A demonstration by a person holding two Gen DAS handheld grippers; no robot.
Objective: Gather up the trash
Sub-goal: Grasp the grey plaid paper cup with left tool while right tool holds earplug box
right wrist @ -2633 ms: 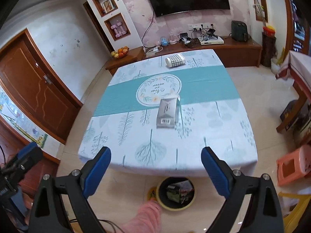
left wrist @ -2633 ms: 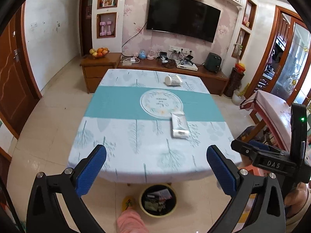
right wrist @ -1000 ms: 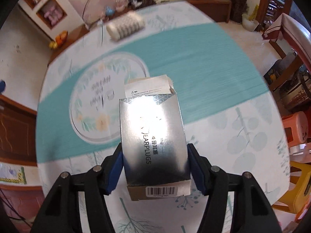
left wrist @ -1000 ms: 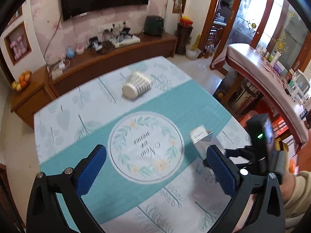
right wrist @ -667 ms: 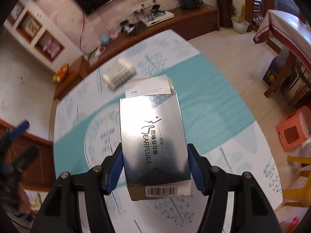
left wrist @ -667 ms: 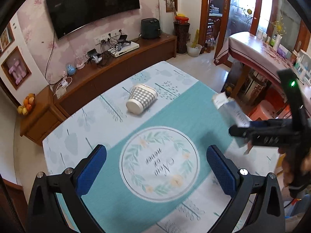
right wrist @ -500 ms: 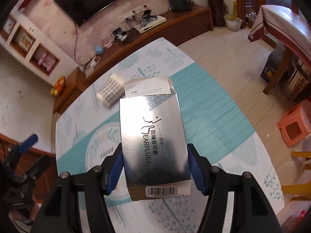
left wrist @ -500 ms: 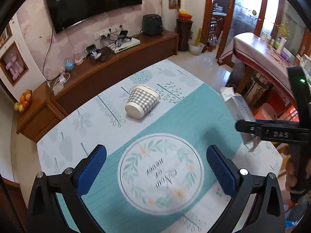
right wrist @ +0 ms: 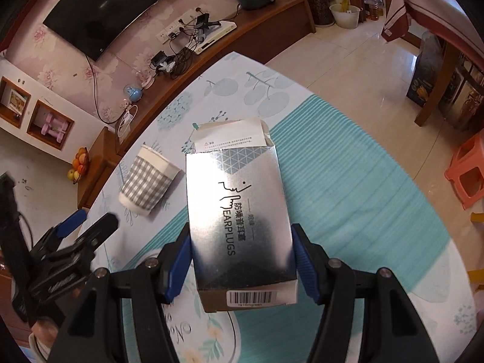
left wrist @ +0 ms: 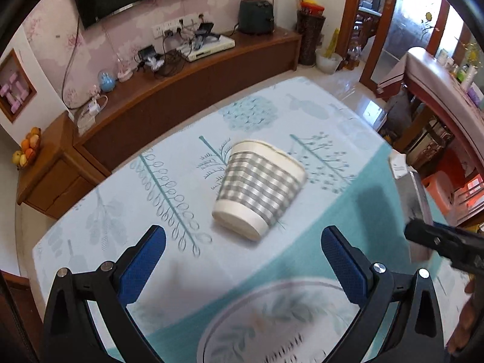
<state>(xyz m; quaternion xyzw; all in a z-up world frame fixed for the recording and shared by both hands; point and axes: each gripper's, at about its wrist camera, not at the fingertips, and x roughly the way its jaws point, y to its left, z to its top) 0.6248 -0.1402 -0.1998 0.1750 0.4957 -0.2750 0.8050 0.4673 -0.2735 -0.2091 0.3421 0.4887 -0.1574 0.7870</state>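
A grey-checked paper cup (left wrist: pixel 258 189) lies on its side on the far part of the table (left wrist: pixel 181 163); it also shows in the right wrist view (right wrist: pixel 146 181). My left gripper (left wrist: pixel 242 260) is open and empty, just short of the cup, with the cup between the lines of its fingers. My right gripper (right wrist: pixel 242 257) is shut on a silver earplugs box (right wrist: pixel 239 211), held above the table with its open flap away from me. The box (left wrist: pixel 408 181) and right gripper show at the right edge of the left wrist view. The left gripper (right wrist: pixel 84 227) shows at the left of the right wrist view.
The table carries a white and teal cloth with a round leaf print (left wrist: pixel 272 323). Behind it stands a low wooden TV cabinet (left wrist: pixel 193 81) with cables and devices. An orange plastic stool (right wrist: pixel 466 169) and a wooden side table (left wrist: pixel 435 72) stand to the right.
My left gripper has moved forward over the table toward the lying cup, which now looms larger. My right gripper has kept the earplugs box and lifted it.
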